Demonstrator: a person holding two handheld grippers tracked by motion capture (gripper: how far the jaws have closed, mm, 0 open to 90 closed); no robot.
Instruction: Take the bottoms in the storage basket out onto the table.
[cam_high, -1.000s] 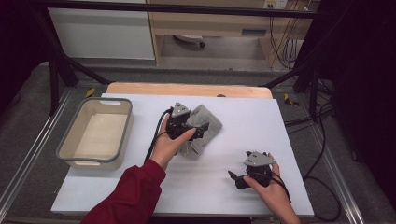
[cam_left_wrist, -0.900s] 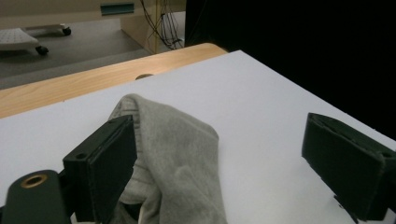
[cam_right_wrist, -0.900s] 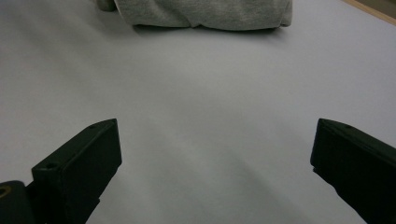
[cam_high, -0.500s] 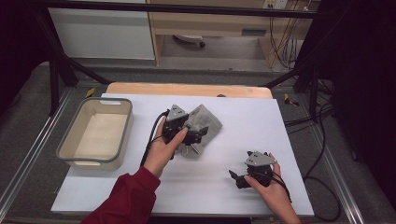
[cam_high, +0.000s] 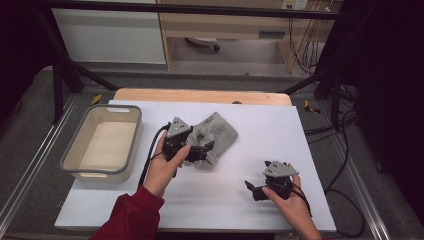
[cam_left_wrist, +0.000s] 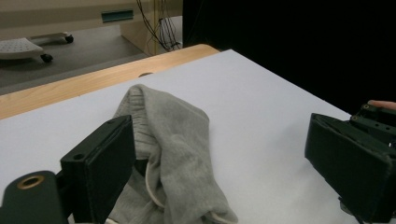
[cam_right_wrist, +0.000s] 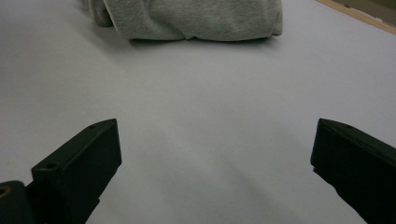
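A crumpled grey cloth (cam_high: 217, 131) lies on the white table (cam_high: 260, 125) near its middle. My left gripper (cam_high: 206, 152) is at the cloth's near-left end. In the left gripper view the left gripper (cam_left_wrist: 219, 133) is open wide; the cloth (cam_left_wrist: 173, 140) lies between its jaws, bunched against the left one and well apart from the right one. My right gripper (cam_high: 251, 189) rests low on the table at the front right, away from the cloth. It (cam_right_wrist: 217, 128) is open over bare table, with the cloth (cam_right_wrist: 196, 18) farther ahead.
A grey-rimmed beige bin (cam_high: 131, 145) stands at the table's left edge. A wooden strip (cam_high: 200, 95) runs along the far edge. The left gripper's black cable (cam_high: 150, 160) trails back beside the sleeve. Bare table lies between the two grippers.
My left gripper has shifted a little toward the near side along the cloth, and the cloth has bunched up slightly. The right gripper has stayed put.
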